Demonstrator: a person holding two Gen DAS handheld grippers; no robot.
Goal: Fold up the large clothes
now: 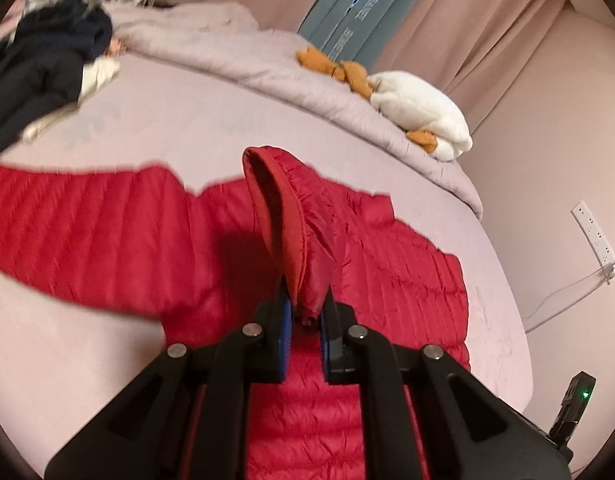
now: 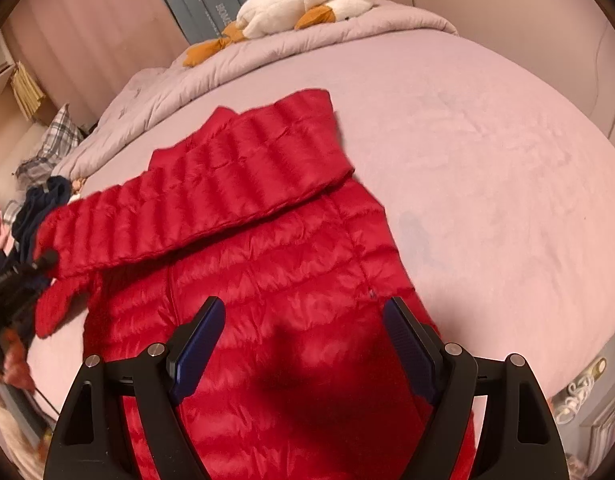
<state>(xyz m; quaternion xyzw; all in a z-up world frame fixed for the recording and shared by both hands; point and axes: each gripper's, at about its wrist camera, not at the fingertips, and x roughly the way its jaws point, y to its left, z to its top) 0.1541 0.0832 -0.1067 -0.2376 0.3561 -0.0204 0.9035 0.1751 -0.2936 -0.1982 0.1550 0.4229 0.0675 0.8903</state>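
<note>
The left gripper (image 1: 307,312) pinched the sleeve cuff (image 1: 303,280) at centre frame, above the red down jacket (image 2: 267,280) spread lengthwise up the bed (image 2: 487,160); the right gripper (image 2: 303,344) hung wide open over its body, lower centre.

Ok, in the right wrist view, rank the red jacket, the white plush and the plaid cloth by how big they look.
1. Red jacket, by far the largest, though it lies nearest the camera.
2. White plush.
3. Plaid cloth, smallest; it sits far off at the edge, so its true size is unsure.
</note>
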